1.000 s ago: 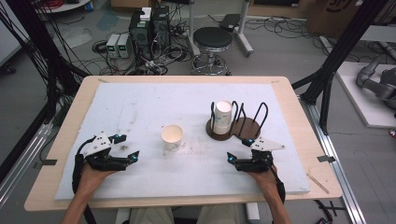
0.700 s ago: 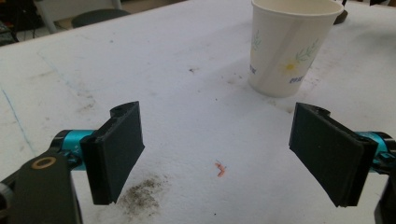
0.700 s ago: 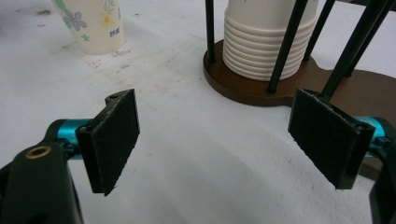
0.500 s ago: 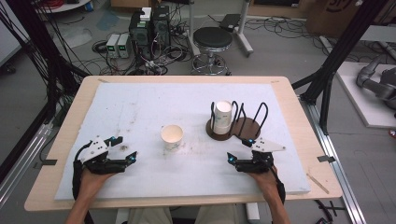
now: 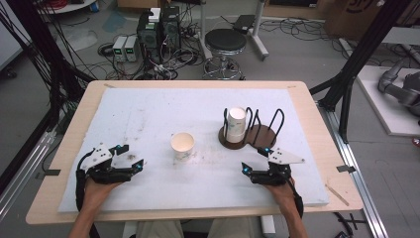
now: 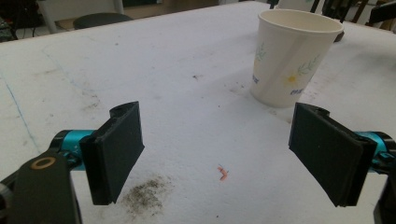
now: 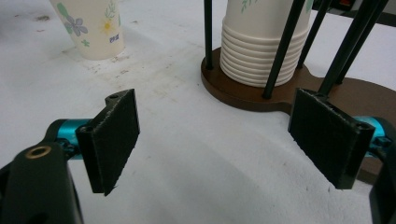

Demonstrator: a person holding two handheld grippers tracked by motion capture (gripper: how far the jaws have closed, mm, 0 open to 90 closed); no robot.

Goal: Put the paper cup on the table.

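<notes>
A single paper cup (image 5: pixel 182 145) with a flower print stands upright and empty mid-table; it also appears as the cup (image 6: pixel 292 60) and the cup (image 7: pixel 95 28). A stack of paper cups (image 5: pixel 236 124) sits upside down in a dark wooden holder (image 5: pixel 257 136) with black wire hoops. My left gripper (image 5: pixel 131 156) rests open on the mat, left of the single cup, with nothing between its jaws (image 6: pixel 217 154). My right gripper (image 5: pixel 255 159) is open just in front of the holder, and the stack (image 7: pixel 266 42) and holder base (image 7: pixel 243 95) lie close beyond its empty jaws (image 7: pixel 219 140).
A white, stained mat (image 5: pixel 148 114) covers most of the wooden table (image 5: pixel 317 124). A small pink scrap (image 6: pixel 223 173) and a dirt smudge (image 6: pixel 147 193) lie on the mat near the left gripper. A stool (image 5: pixel 225 42) and electronics (image 5: pixel 158 27) stand on the floor beyond.
The left gripper has drifted very slightly left and toward the person. The right gripper, the cup and the stack have not moved.
</notes>
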